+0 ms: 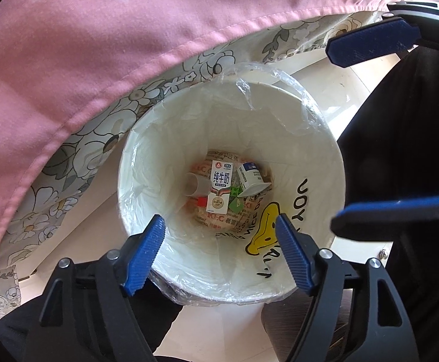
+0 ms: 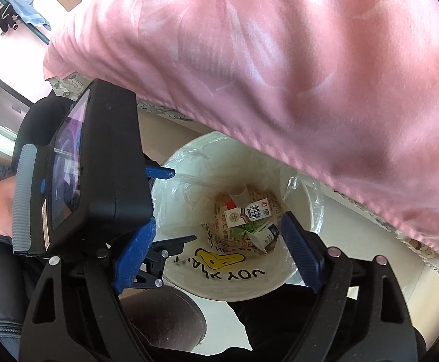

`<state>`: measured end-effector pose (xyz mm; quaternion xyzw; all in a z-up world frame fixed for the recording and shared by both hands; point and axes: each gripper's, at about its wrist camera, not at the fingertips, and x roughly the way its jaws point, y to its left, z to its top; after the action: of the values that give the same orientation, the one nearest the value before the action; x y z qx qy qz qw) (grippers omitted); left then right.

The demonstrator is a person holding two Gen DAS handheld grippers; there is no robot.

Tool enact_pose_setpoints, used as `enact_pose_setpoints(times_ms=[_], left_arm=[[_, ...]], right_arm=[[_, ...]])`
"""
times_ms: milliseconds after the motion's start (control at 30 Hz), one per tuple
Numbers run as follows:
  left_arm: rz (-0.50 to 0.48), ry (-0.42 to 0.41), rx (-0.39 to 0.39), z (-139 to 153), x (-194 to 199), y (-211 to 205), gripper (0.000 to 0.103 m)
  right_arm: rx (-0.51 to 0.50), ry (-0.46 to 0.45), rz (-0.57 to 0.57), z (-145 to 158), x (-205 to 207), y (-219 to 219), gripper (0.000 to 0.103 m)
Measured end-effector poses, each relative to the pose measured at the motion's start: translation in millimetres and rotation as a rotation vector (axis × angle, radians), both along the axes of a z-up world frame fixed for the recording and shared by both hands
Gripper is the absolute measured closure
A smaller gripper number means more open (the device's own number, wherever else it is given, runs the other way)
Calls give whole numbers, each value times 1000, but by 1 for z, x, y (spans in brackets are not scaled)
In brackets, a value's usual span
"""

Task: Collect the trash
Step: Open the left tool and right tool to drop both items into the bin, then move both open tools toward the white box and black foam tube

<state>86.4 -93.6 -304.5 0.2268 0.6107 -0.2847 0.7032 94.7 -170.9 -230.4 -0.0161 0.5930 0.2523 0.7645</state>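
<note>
While both tools hang over the white trash bin (image 1: 165, 138), the left tool (image 1: 219, 226) is spread wide with nothing in it, and so is the right tool (image 2: 216, 229). Down at the bottom sit a milk carton (image 1: 219, 187), a second carton (image 1: 251, 179) and a paper cup (image 1: 196, 184). A pink bedsheet (image 1: 98, 45) drapes beside the bin.

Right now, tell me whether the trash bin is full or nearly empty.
Nearly empty: the trash bin holds only a milk carton and a few scraps at its bottom.
</note>
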Motion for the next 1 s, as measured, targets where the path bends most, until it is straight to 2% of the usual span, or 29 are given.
enact_pose_setpoints(times_ms=[233, 367, 567, 700, 833, 900, 1000], left_arm=[[13, -20, -3, 9, -2, 5, 23], [32, -65, -27, 26, -5, 11, 22], [105, -226, -117, 87, -6, 30, 12], [151, -358, -178, 136, -4, 44, 9], [182, -474, -234, 180, 1, 55, 7], [205, -516, -265, 199, 6, 60, 6], [249, -552, -261, 218, 21, 63, 3]], right_arm=[[-6, -13, -7, 5, -6, -1, 20], [-12, -47, -26, 16, -12, -3, 20], [-40, -165, -88, 63, -26, -10, 20], [-66, -262, -134, 100, -34, -17, 20], [-49, -332, -202, 133, -33, -31, 18], [-43, -368, -236, 147, -31, -38, 18], [-66, -410, -267, 166, -27, -41, 14]])
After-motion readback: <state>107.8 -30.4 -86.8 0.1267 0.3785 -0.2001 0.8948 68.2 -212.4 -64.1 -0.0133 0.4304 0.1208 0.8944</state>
